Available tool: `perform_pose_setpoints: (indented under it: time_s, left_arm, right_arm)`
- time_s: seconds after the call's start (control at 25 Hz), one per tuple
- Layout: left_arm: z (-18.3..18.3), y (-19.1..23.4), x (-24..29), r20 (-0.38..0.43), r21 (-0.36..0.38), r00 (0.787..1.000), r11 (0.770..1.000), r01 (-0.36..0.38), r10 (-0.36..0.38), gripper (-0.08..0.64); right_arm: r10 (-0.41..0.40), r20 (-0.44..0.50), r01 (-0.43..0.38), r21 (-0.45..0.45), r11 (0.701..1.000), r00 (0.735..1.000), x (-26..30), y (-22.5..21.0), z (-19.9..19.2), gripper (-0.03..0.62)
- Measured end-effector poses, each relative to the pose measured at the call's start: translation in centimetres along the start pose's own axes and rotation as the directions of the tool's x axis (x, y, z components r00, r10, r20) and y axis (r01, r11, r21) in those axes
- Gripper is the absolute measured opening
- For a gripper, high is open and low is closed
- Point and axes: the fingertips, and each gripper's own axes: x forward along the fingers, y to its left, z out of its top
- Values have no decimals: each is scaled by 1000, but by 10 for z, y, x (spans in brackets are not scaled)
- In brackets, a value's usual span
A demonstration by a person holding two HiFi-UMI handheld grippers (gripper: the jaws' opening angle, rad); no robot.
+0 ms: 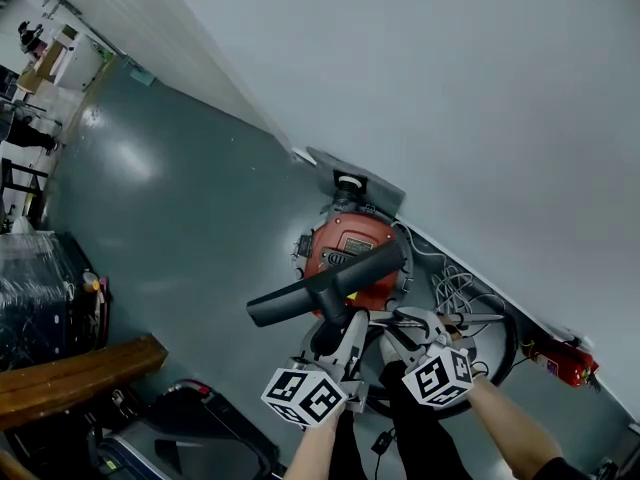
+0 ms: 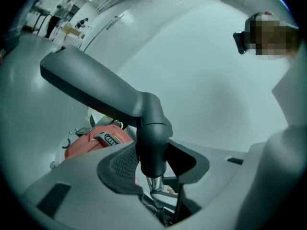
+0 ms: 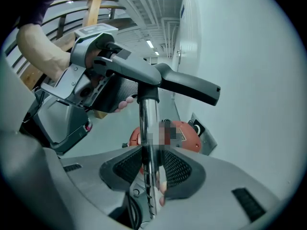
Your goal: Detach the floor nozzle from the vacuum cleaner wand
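- Nozzle (image 1: 330, 283): dark grey T-shaped head, held off the floor (image 1: 180, 218) in front of the person. In the head view it lies over the red vacuum (image 1: 350, 248), near the foot of the wall (image 1: 480, 98).
- Nozzle bar slants in the head view, its left end lower in the picture than its right.
- Nozzle neck sits on top of the chrome wand (image 3: 148, 143); the two are joined, not yet apart.
- Left gripper (image 1: 345, 320): jaws closed on the nozzle neck just above the joint. In the left gripper view the neck fills the gap between the pads, and the wand end shows just below it.
- Right gripper (image 1: 400, 326): jaws closed on the wand, below the left gripper. In the right gripper view the tube stands upright between the pads, with a ribbed pad close on each side.
- The grippers are just beside each other, marker cubes toward the person.
- Vacuum stands on the floor against the wall, beyond the jaws in both gripper views.
- Wooden bench (image 1: 70, 373) at lower left, well apart from the work.
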Motion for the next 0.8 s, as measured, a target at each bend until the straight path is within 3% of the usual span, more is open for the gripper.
perform_pose_setpoints:
  time_s: [0.08,0.2,0.24,0.28,0.4,0.44,0.48,0.64,0.72,0.8]
  left_arm:
    - [1,1,-1,3,-28,1000,999,29,-29,176]
    - [4,5,1,41,-204,997,976,76,-69,177]
    - [5,5,1,49,-227,997,971,72,-63,178]
    - [6,5,1,48,-213,998,975,56,-47,178]
    - [6,1,-2,19,-29,1000,1000,-11,11,176]
    - [6,0,-3,16,-6,1000,1000,-17,17,176]
    - [6,0,-3,19,-22,1000,1000,-14,14,176]
    - [9,7,-7,88,-225,996,974,30,-11,176]
    - [10,8,-9,98,-213,995,977,13,8,176]
    - [10,7,-11,82,-114,996,993,-37,47,176]
  right_arm:
    - [5,0,-5,3,1000,1000,0,1,1,143]
    - [6,9,-6,6,1000,1000,0,-2,4,143]
    - [7,11,-7,8,1000,1000,1,-3,4,143]
    - [9,12,-9,10,1000,1000,1,-3,5,143]
    - [13,14,-13,9,1000,1000,0,0,5,143]
    - [12,16,-12,8,1000,1000,0,0,6,143]
    - [10,18,-10,8,1000,1000,0,0,6,143]
    - [10,27,-11,12,1000,1000,0,1,9,143]
    - [13,21,-14,11,1000,1000,1,3,11,143]
    - [12,16,-13,9,1000,1000,3,5,9,143]
